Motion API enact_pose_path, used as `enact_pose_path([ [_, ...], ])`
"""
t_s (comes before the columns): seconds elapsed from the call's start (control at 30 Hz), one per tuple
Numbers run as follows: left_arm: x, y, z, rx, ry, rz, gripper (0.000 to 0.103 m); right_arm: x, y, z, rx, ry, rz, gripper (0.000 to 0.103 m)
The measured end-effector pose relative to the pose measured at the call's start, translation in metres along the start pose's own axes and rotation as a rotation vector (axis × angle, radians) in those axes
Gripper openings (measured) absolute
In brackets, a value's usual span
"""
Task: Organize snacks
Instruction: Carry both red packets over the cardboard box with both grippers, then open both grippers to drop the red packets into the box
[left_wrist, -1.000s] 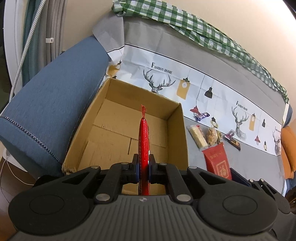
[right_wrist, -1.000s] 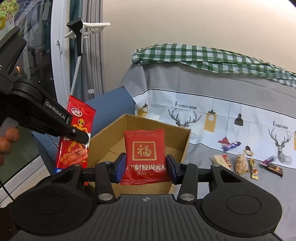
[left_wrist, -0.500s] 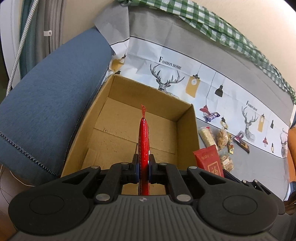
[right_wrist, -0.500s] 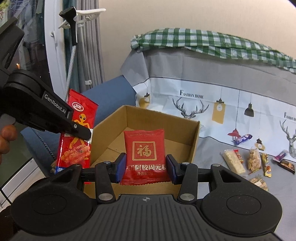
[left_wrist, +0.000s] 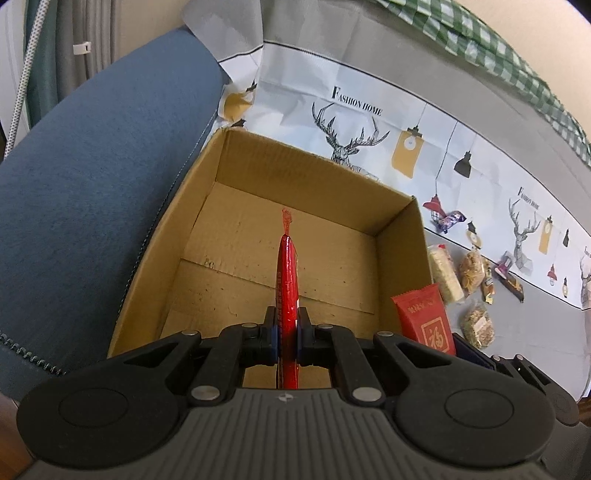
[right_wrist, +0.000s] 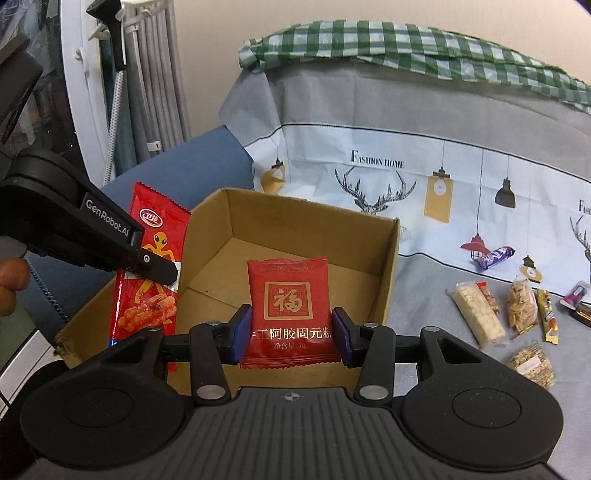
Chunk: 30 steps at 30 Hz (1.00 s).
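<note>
The left tongs (left_wrist: 286, 334) are pinched fully together on a long red snack packet (left_wrist: 287, 280), seen edge-on from their own camera, its crimped tip standing out over the floor of the cardboard box (left_wrist: 400, 258). From the right camera the same packet (right_wrist: 149, 266) shows its printed face with an orange figure, hanging at about 9 o'clock by the box's near-left corner, the black finger of the left tongs (right_wrist: 155, 267) clamped across its middle. A fingertip of the person's left hand (right_wrist: 11, 275) shows at the far left edge.

The right tongs (right_wrist: 291, 332) stand part open, their blue pads pressed against both side edges of a square red sachet (right_wrist: 290, 310) with a gold character, held upright and facing the camera above the near edge of the box (right_wrist: 389, 273). In the left view that sachet (left_wrist: 424, 317) sits at 3 o'clock, just outside the box's right wall.

The box is open-topped, and the floor that shows is bare. It rests against a blue sofa arm (left_wrist: 92, 177) at 9 o'clock, on a grey printed cover (right_wrist: 424, 229) with deer and lamps. At 3 o'clock of the box, near it on the cover, lie loose snacks: a pale rice bar (right_wrist: 478, 314), a clear bag of crisps (right_wrist: 521, 302), a slim yellow stick (right_wrist: 546, 317), a grainy round piece (right_wrist: 532, 363), possibly a seed cake, and a blue-purple candy (right_wrist: 495, 256) further back. A green checked cloth (right_wrist: 406, 48) drapes the top at 12 o'clock.
</note>
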<state>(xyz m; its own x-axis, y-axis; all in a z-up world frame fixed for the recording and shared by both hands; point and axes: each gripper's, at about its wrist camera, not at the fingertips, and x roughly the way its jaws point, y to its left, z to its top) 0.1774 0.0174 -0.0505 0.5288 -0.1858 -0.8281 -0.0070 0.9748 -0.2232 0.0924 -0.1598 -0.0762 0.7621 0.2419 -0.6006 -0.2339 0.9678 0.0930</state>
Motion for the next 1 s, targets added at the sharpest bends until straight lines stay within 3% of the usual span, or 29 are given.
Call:
enact_pose_path([
  [0.5, 0.05, 0.007, 0.008, 0.005, 0.076, 0.056, 0.01, 0.04, -0.006, 0.002, -0.001, 0.049, -0.006, 0.05],
  [0.57, 0.052, 0.01, 0.01, -0.013, 0.084, 0.053, 0.03, 0.041, -0.007, 0.004, 0.004, 0.038, -0.027, 0.059],
  [0.6, 0.051, 0.012, 0.012, -0.024, 0.083, 0.046, 0.067, 0.041, -0.008, 0.006, 0.012, 0.036, -0.029, 0.076],
  [0.63, 0.047, 0.013, 0.013, -0.031, 0.074, 0.043, 0.101, 0.039, -0.009, 0.007, 0.023, 0.031, -0.028, 0.084],
  [0.73, 0.026, 0.016, 0.006, -0.046, -0.009, 0.07, 0.103, 0.027, -0.011, 0.008, 0.041, 0.017, -0.005, 0.086],
  [0.83, 0.011, 0.015, -0.009, -0.014, 0.014, 0.102, 0.103, 0.011, -0.009, 0.002, 0.058, 0.043, 0.019, 0.089],
  [1.0, -0.024, 0.009, -0.053, 0.045, 0.009, 0.222, 0.103, -0.028, 0.0, -0.018, 0.06, 0.089, 0.034, 0.092],
])
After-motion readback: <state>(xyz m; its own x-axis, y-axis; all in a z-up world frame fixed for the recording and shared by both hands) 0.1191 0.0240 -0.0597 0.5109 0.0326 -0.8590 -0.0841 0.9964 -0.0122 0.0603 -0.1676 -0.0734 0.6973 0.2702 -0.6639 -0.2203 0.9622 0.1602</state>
